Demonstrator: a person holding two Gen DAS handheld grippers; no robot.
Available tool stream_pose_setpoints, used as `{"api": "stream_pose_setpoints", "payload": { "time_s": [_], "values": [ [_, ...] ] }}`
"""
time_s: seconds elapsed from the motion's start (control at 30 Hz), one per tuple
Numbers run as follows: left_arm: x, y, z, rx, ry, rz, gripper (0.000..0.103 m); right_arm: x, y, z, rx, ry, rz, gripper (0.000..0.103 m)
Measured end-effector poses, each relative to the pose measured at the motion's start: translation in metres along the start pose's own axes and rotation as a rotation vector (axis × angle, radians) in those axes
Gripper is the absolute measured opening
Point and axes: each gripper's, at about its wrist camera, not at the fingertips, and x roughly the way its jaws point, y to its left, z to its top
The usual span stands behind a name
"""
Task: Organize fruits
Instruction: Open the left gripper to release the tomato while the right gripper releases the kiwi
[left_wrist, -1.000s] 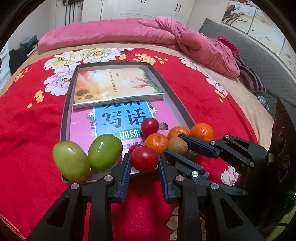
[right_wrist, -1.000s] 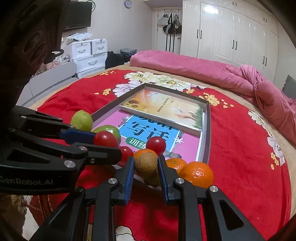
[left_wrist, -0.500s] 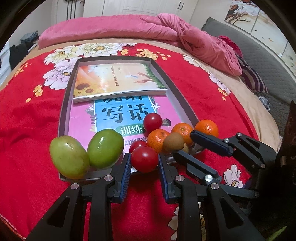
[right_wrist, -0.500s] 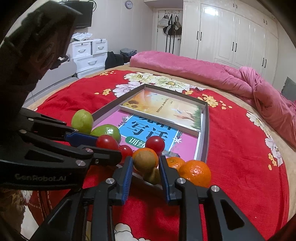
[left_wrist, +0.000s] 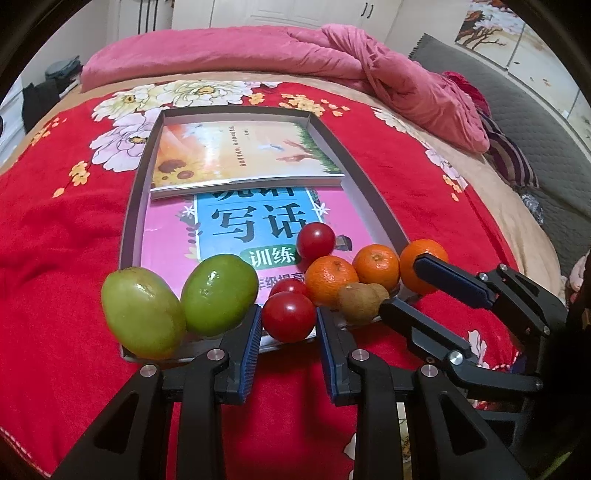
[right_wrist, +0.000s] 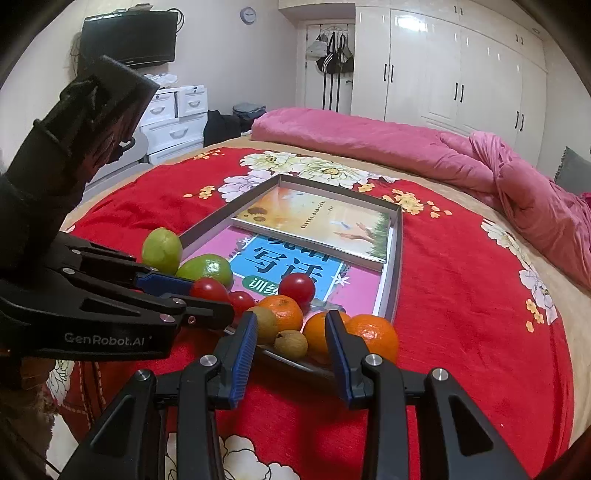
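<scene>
The left claw (left_wrist: 289, 325) sits with its blue pads on either side of a red cherry tomato (left_wrist: 288, 316) at the near rim of the tray (left_wrist: 127, 229); whether the pads actually press the skin I cannot tell, though the gap is barely wider than the fruit. The right claw (right_wrist: 291, 338) stands wider apart and grips nothing: a small brown kiwi (right_wrist: 291, 344) lies between its fingers with air on both sides, and a second kiwi (right_wrist: 264, 325) rests against the left pad.

The coming move seems to turn on that front kiwi. It lies straight ahead of the right claw, just inside the tips, and being nearly round it offers no long axis to line up with (a plain squeeze should do). The right claw is clearly the nearer one; the left is taken up with its tomato.

Outward from there, three mandarins (right_wrist: 282, 312) crowd the kiwis on the far and right side, two more tomatoes (left_wrist: 316, 240) sit further in, and two green fruits (left_wrist: 218, 293) perch at the tray's left corner. The tray holds two books (left_wrist: 243, 155) and lies on a bed under a red flowered blanket (left_wrist: 62, 236), with a pink quilt (right_wrist: 369, 136) bunched at the head. Beyond stand white wardrobes (right_wrist: 443, 66), a drawer unit and a wall-mounted television.
</scene>
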Motion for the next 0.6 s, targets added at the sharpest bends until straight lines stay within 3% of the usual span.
{"api": "stream_pose_setpoints", "payload": {
  "time_s": [0.27,0.6],
  "values": [
    [0.0010,-0.0005,0.0002,0.000,-0.003,0.000,0.032,-0.0004,0.0001,0.0000,-0.001,0.001,-0.001,0.038],
    [-0.0018,-0.0029,-0.0003,0.000,-0.005,-0.012,0.042,-0.0020,0.0037,0.0008,-0.017,-0.008,-0.012,0.044]
  ]
}}
